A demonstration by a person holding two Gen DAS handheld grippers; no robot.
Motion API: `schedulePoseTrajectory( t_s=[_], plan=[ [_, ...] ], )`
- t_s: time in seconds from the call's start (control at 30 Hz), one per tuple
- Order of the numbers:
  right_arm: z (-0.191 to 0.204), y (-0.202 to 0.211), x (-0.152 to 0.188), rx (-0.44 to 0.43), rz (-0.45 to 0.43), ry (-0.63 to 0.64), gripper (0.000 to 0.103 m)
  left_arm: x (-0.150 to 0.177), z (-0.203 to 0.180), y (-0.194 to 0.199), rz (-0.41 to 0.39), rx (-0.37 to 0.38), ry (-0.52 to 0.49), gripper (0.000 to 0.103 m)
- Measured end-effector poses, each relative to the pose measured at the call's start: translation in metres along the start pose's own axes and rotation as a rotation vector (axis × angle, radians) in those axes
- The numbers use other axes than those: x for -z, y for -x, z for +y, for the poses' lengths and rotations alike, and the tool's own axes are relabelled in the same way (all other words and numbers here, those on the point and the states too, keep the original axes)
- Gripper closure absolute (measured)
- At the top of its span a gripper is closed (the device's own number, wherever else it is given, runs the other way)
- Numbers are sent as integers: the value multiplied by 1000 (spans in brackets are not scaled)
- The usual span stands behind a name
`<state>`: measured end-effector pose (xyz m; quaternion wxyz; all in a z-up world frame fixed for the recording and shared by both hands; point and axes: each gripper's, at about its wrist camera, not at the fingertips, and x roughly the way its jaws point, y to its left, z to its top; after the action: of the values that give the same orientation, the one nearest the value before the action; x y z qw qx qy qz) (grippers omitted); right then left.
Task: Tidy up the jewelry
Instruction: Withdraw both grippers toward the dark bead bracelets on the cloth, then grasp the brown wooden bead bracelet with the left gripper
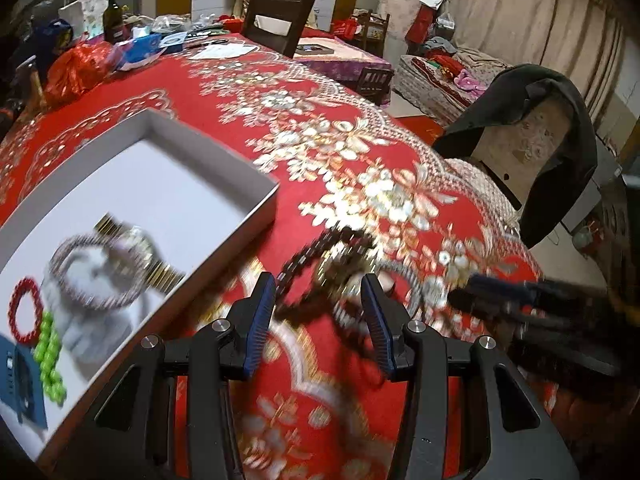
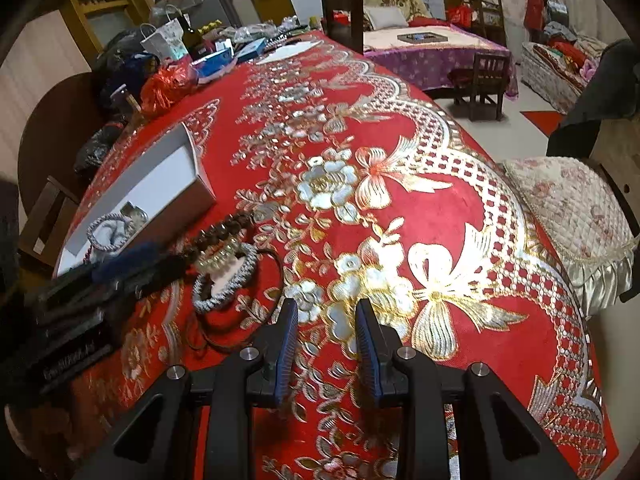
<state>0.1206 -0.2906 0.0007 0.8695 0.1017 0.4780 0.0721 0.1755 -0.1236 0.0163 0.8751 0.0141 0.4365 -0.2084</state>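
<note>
A white box (image 1: 224, 160) on the red tablecloth holds a gold watch (image 1: 136, 248), a grey braided bracelet (image 1: 80, 276), a red bead bracelet (image 1: 24, 312) and green beads (image 1: 50, 356). My left gripper (image 1: 320, 312) is open, just above a blurred pile of bracelets with a dark bead strand (image 1: 304, 260). In the right wrist view the pile shows dark beads (image 2: 216, 232), a clear bead bracelet (image 2: 218, 258), a grey braided bracelet (image 2: 228, 284) and a thin dark cord (image 2: 224, 340). My right gripper (image 2: 326, 332) is open and empty, right of the pile. The box (image 2: 168, 188) lies further left.
The other gripper (image 1: 532, 312) shows blurred at right in the left wrist view, and at left (image 2: 80, 304) in the right wrist view. Bags, a bottle (image 1: 113, 16) and boxes crowd the table's far end. Chairs (image 1: 532, 152) stand along the right edge.
</note>
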Motion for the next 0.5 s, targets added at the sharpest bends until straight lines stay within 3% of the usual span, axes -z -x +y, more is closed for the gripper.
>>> schedulePoseTrajectory(
  t_s=[0.13, 0.23, 0.5],
  plan=[
    [-1, 3, 3, -7, 9, 16, 75, -9, -6, -14, 10, -6, -22, 66],
    [-1, 4, 6, -11, 11, 25, 75, -7, -5, -28, 50, -21, -27, 87],
    [2, 12, 3, -53, -26, 21, 75, 10, -6, -18, 63, 12, -29, 94]
  ],
)
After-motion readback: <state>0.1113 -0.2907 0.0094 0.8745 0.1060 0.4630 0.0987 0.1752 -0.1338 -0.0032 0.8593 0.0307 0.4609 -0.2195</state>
